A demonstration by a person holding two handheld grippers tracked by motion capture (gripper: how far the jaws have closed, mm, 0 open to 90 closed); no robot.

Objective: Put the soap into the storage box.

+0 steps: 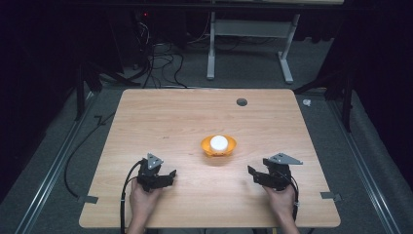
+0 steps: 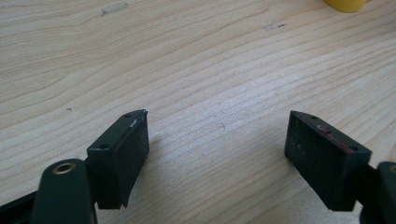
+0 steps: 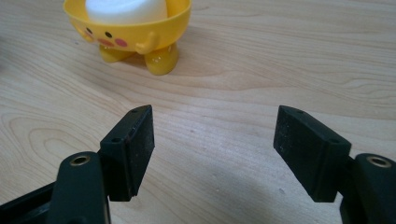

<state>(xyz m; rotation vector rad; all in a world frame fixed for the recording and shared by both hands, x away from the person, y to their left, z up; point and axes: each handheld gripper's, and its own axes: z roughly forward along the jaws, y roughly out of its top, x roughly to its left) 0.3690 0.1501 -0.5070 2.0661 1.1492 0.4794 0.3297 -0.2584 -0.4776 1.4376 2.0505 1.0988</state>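
Jaws apart; bowl (image 2: 346, 4) cut off by frame.

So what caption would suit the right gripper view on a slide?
Open right gripper hovering over a wooden table, facing a yellow duck-faced bowl holding something white.

Matt wood-grain table (image 1: 170, 117); glossy yellow plastic bowl (image 3: 140, 32)

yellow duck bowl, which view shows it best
The right gripper view: the yellow duck bowl sits close, showing its painted face, little feet and the white thing inside it. The high view shows the bowl whole but small, mid-table. The left gripper view catches just a yellow sliver at its top edge.
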